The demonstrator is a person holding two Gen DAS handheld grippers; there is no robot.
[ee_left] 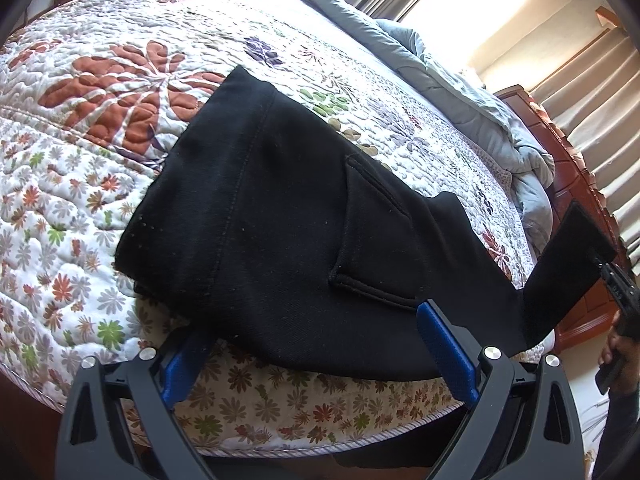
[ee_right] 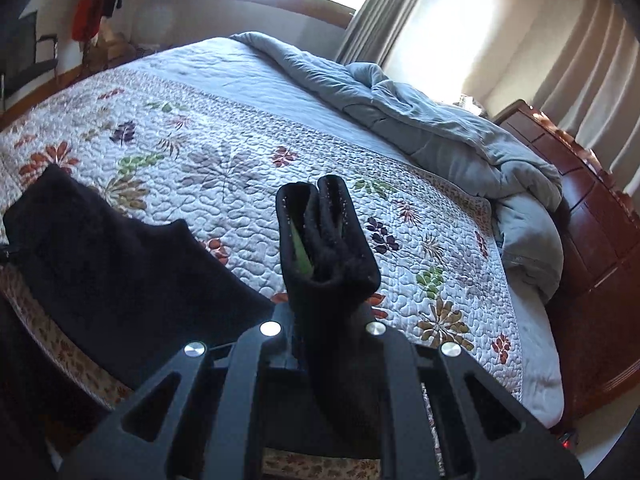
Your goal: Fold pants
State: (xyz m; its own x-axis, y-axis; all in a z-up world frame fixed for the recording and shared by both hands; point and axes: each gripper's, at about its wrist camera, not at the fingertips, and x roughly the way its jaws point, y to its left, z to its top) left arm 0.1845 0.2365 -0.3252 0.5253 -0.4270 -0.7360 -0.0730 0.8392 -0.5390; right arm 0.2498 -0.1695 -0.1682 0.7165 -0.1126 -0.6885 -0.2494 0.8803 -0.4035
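A bed (ee_left: 132,92) covered by a floral quilt (ee_right: 224,184) fills both views, with a grey duvet (ee_right: 440,136) bunched along its far edge beside a wooden footboard (ee_right: 592,216). Black pants (ee_left: 260,220) are spread over the near edge of the bed, partly folded, with a pocket seam showing; one part is lifted off towards the near right corner. The left claw (ee_left: 316,348) is seen with its blue pads (ee_left: 448,352) spread wide at either side of the hanging pants edge, not pressed on it. The right claw (ee_right: 324,320) is pressed together on a bunched fold of the pants, which stands up between its fingers. A hand (ee_left: 618,350) is glimpsed at the right edge of the left wrist view.
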